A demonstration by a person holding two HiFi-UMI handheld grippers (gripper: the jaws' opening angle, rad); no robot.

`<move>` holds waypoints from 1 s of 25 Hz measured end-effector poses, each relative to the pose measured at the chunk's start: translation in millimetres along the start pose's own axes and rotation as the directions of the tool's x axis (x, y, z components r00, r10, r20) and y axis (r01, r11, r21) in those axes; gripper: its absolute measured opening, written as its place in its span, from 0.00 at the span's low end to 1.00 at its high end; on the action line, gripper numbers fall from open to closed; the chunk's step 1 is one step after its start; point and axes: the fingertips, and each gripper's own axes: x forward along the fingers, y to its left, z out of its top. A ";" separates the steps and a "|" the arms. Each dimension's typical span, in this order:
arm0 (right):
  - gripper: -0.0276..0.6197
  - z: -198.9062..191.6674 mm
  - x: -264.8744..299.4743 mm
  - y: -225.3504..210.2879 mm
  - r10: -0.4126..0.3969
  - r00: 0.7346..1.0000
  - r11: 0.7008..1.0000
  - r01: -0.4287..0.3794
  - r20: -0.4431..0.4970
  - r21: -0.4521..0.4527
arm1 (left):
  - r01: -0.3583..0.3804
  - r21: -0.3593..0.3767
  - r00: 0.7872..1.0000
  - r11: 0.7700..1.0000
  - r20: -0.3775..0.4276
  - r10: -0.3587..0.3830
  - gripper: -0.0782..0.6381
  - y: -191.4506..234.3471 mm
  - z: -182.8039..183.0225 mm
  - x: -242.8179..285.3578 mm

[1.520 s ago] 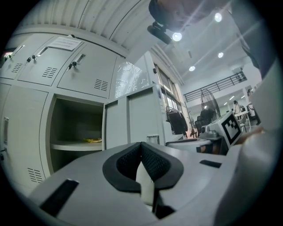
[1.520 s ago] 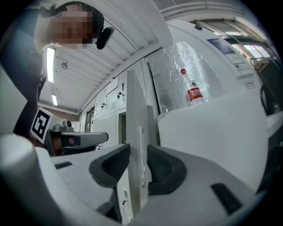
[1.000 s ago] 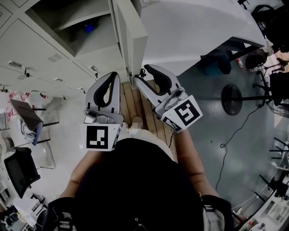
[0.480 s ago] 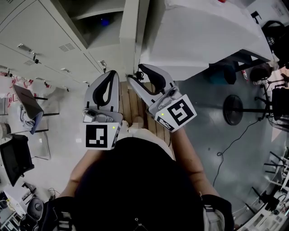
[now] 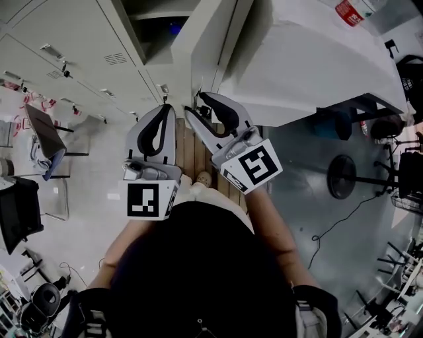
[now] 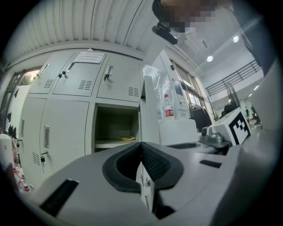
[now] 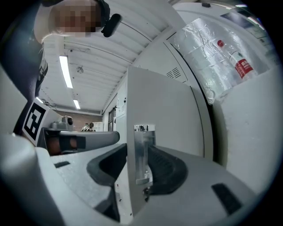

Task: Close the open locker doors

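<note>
The grey locker door stands open, seen nearly edge-on in the head view, with the open compartment to its left. My right gripper straddles the door's lower edge. In the right gripper view the door and its metal handle plate sit between the jaws of the right gripper, which press on them. My left gripper hangs beside it, shut and holding nothing. From the left gripper I look at the open compartment, which has a yellow item on its shelf.
Closed lockers run to the left of the open one. A large white plastic-wrapped unit stands right of the door. A wooden floor strip lies below the grippers. A chair stands at left and a black round stand base at right.
My right gripper has kept its hold on the door, and the door now leans right in the head view. The visible opening of the compartment looks narrower. The left gripper has barely moved.
</note>
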 end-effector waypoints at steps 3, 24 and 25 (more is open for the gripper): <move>0.27 -0.8 10.7 2.6 0.001 1.000 1.000 -0.001 -0.001 0.012 | -0.018 0.004 1.000 1.000 0.001 0.018 0.11 11.0 2.7 -0.9; 0.22 -5.6 110.4 15.6 -0.050 0.998 0.999 0.049 -0.038 -0.023 | -0.040 -0.045 0.999 0.998 0.027 0.042 0.11 115.3 -0.2 26.2; 0.22 -6.2 114.5 14.5 -0.058 0.998 0.998 0.057 -0.037 -0.024 | -0.040 -0.047 0.999 0.998 0.029 0.042 0.11 120.2 -1.6 26.7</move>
